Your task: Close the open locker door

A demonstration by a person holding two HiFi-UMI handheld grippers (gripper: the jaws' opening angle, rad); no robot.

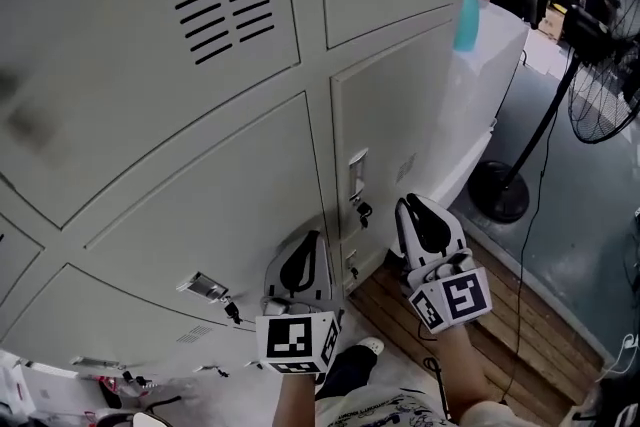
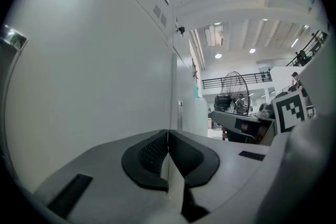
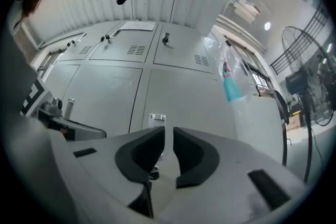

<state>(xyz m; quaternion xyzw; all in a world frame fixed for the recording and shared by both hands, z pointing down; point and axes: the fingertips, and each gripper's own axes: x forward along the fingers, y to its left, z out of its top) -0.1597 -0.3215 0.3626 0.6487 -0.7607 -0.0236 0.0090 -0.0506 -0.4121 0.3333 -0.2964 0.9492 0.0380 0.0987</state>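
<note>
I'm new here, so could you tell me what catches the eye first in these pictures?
Grey lockers fill the head view, with the left gripper, jaws together, and the right gripper, jaws slightly apart, held close before the lower doors. A teal bottle stands out at upper right, with a pedestal fan on the floor further right.

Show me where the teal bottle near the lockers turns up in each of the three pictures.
Head view: the teal bottle is at the upper right.
Left gripper view: the bottle is a small teal speck just right of centre.
Right gripper view: the bottle is right of centre.
Shared landmark: the standing fan, to the bottle's right in all three.
</note>
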